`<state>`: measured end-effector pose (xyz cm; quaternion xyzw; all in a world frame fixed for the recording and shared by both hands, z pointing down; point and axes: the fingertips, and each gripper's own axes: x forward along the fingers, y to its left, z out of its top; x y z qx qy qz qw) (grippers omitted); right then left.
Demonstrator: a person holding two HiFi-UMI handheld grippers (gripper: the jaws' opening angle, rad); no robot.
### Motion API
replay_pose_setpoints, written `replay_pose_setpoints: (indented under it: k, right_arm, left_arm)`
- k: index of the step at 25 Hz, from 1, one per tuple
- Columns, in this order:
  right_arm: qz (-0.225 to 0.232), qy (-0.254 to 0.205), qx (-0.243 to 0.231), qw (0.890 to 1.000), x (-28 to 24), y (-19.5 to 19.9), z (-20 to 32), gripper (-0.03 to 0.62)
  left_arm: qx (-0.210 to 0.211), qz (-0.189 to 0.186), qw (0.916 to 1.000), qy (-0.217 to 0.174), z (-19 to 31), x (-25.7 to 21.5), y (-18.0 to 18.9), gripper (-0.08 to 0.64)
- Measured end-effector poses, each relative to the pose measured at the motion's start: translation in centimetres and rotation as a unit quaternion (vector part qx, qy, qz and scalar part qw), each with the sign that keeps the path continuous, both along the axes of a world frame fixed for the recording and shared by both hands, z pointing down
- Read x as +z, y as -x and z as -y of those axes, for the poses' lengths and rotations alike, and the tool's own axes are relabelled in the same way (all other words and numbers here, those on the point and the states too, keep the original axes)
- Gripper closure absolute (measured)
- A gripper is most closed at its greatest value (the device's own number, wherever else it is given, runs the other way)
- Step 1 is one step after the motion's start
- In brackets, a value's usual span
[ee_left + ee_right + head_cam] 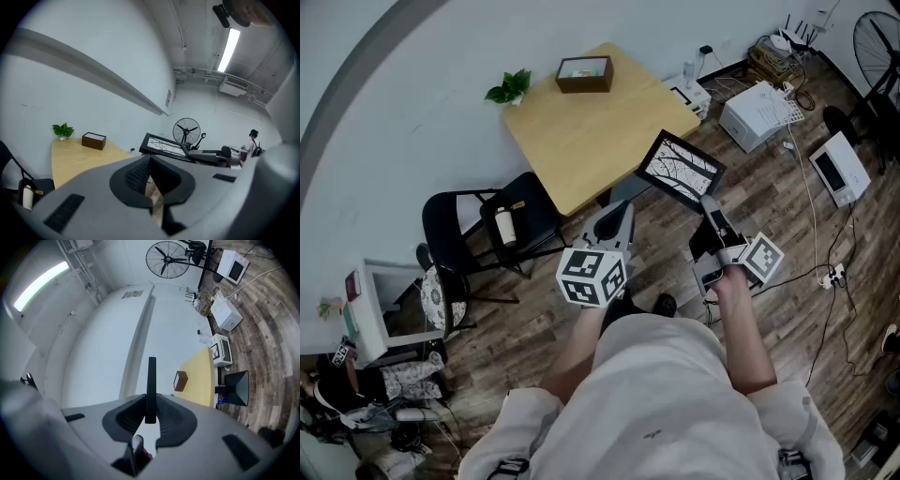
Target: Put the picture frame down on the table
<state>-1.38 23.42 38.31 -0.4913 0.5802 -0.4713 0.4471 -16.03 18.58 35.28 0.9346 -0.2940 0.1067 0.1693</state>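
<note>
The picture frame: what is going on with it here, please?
A person holds a hand-held gripper in each hand. The right hand-held gripper is clamped on one edge of the picture frame, which hangs in the air by the corner of the wooden table, not yet set down. The left hand-held gripper is shut and empty.

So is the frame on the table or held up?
Held up: the right gripper grips the frame by its edge, in the air beside the table.
</note>
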Motion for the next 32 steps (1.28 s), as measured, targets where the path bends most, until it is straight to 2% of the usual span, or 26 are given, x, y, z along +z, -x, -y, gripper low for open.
replay_pose_setpoints:
  k: [7, 16, 32]
  right_arm:
    - [0.003, 0.011, 0.011, 1.000, 0.5, -0.9, -1.4, 0.526]
    - [0.013, 0.000, 0.010, 1.000, 0.3, -1.1, -2.4, 0.528]
    - [0.033, 0.025, 0.011, 0.999, 1.9, -1.6, -4.7, 0.528]
  left_arm:
    - [0.005, 0.005, 1.0000, -0.004, -1.3, -0.2, -0.6, 0.554]
    - [0.007, 0.013, 0.9999, -0.005, -2.9, 0.1, -1.0, 0.554]
    - [0.012, 0.022, 0.9997, 0.003, -5.1, 1.0, -1.8, 0.554]
